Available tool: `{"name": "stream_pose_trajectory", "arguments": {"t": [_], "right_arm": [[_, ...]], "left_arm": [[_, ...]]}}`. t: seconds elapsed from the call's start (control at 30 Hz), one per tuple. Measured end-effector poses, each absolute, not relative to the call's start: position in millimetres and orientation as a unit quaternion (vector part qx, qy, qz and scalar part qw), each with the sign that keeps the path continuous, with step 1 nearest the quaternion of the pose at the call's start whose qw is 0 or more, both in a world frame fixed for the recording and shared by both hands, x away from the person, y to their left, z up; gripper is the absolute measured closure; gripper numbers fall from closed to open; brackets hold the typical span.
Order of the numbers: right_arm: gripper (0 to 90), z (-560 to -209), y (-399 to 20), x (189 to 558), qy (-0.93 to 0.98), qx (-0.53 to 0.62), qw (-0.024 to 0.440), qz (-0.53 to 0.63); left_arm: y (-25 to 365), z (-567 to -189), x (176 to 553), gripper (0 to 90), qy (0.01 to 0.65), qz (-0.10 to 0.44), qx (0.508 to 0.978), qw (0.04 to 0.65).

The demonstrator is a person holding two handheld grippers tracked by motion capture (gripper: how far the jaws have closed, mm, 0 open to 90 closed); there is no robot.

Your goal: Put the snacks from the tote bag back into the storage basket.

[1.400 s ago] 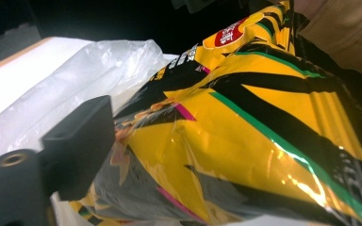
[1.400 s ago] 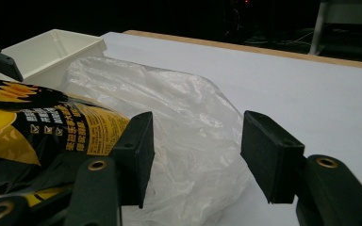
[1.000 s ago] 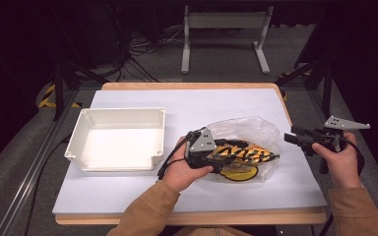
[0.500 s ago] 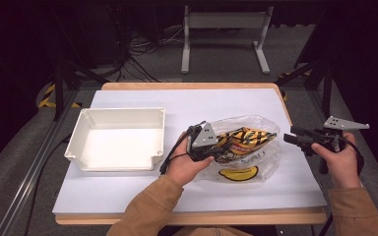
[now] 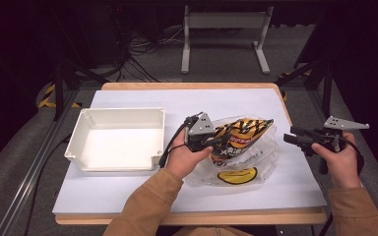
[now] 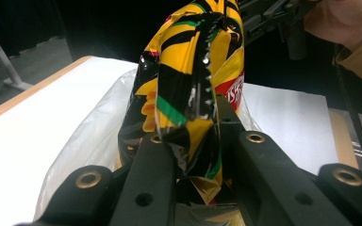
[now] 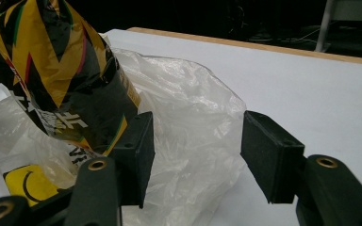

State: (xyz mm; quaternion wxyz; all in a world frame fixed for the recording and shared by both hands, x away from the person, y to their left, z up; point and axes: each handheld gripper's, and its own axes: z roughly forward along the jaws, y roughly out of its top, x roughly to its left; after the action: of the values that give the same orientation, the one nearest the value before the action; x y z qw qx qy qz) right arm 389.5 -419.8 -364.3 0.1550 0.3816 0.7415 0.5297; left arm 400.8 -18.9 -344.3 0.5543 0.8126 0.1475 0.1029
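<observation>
1. Snack packet [image 6: 193,89], centre of the left gripper view: white lettering on a red patch is showing at its right edge, cut off and not readable.
2. Snack packet [image 7: 61,70], upper left of the right gripper view: white characters are running across its black lower part, too blurred to read.

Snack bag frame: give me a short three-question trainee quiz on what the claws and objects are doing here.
1. True or false: the left claw is shut on the snack bag.
2. The right claw is: A) open, holding nothing B) shut on the plastic bag C) inside the white tray.
3. Fill in: the white tray holds ____.

Key: 1 true; 2 A; 3 nothing.
</observation>
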Motion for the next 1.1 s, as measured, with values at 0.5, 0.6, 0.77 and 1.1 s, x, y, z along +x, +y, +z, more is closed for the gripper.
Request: {"name": "stream_pose_trajectory", "arguments": {"t": [0.5, 0.6, 0.77, 1.1], "right_arm": [[57.9, -361, -419, 387, 0.745, 0.371, 0.148, 0.535], [58.4, -361, -418, 387, 0.746, 0.369, 0.148, 0.534], [59.1, -360, -417, 387, 0.748, 0.367, 0.147, 0.533], [60.4, -359, -414, 386, 0.75, 0.362, 0.144, 0.534]], "left_arm": [[-12, -314, 404, 82.8, 0.138, 0.065, 0.797, 0.585], [-11, -308, 404, 82.8, 0.133, 0.064, 0.797, 0.585], [-11, -300, 404, 82.8, 0.128, 0.063, 0.797, 0.586], [-15, -279, 406, 82.9, 0.123, 0.057, 0.787, 0.602]]}}
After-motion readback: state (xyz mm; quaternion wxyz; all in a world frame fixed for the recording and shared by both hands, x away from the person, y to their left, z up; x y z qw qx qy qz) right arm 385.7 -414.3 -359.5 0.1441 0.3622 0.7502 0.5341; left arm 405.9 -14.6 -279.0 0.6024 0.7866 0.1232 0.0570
